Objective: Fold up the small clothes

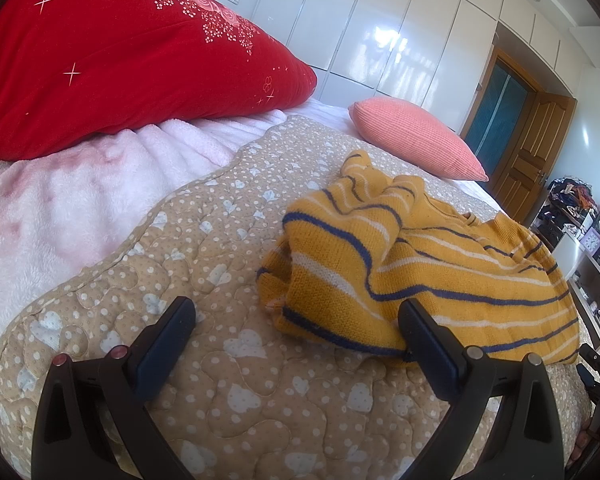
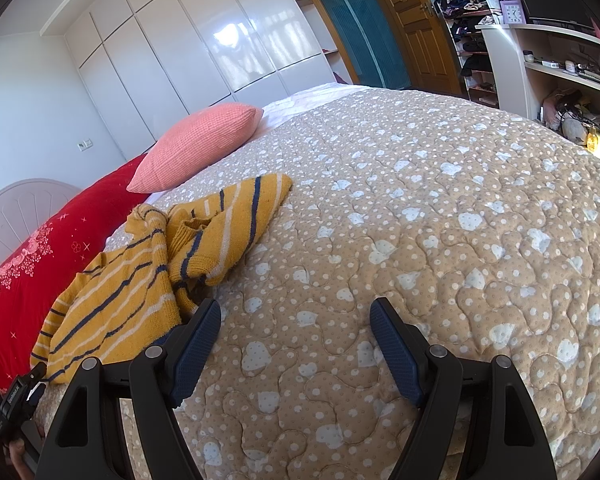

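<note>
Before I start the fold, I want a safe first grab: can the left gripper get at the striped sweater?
Probably yes. The left gripper is open, the yellow striped sweater lies crumpled on the quilt just ahead beside its right finger, and nothing lies between them.

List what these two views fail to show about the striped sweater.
- Yellow striped sweater: left wrist view, its near hem sits behind a finger of the left gripper.
- Right wrist view: sweater bunched; its own folds hide sleeves and neckline.
- Underside against the quilt: unseen in both.

Crumpled sweater on the quilt, small cushion behind it, large pillow left.
</note>
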